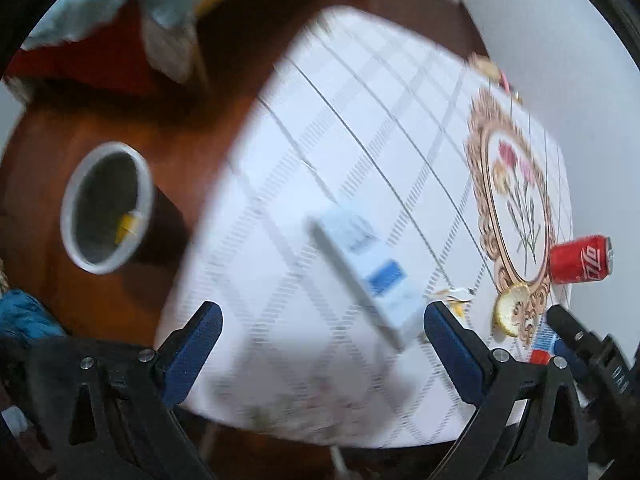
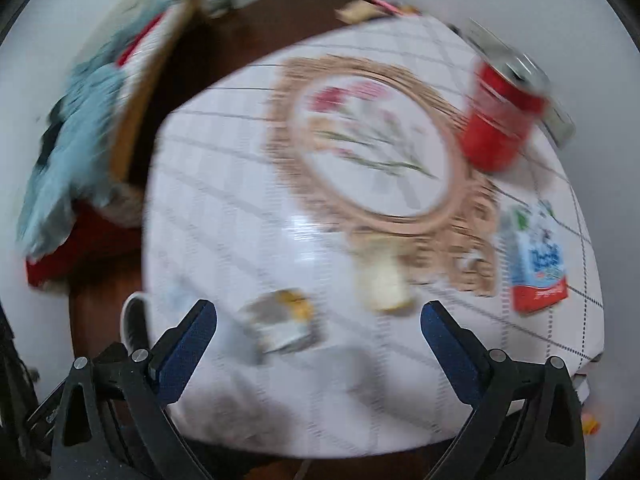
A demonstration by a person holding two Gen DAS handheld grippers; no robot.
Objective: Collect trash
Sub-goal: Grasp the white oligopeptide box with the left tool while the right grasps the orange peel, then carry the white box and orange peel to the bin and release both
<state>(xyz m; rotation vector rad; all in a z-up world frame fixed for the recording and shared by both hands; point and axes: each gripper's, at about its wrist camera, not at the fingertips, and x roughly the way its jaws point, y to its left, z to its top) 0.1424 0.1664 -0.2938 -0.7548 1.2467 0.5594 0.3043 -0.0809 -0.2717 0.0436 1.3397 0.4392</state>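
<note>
In the left wrist view my left gripper (image 1: 322, 318) is open and empty above the table's near edge, just short of a white and blue box (image 1: 366, 266) lying on the cloth. A red can (image 1: 582, 258) lies on its side at the right, with a lemon slice (image 1: 512, 308) near it. A white bin (image 1: 106, 206) stands on the floor at the left with a yellow scrap inside. In the right wrist view my right gripper (image 2: 318, 318) is open and empty above a crumpled wrapper (image 2: 280, 320). The lemon slice (image 2: 384, 280), red can (image 2: 502, 116) and a small carton (image 2: 538, 260) lie beyond.
The round table has a white checked cloth (image 1: 360, 120) with a floral medallion (image 1: 516, 196). A chair with blue and red cloth (image 2: 80, 120) stands at the left. The floor is brown wood (image 1: 60, 300). My right gripper's body (image 1: 592, 352) shows at the left wrist view's right edge.
</note>
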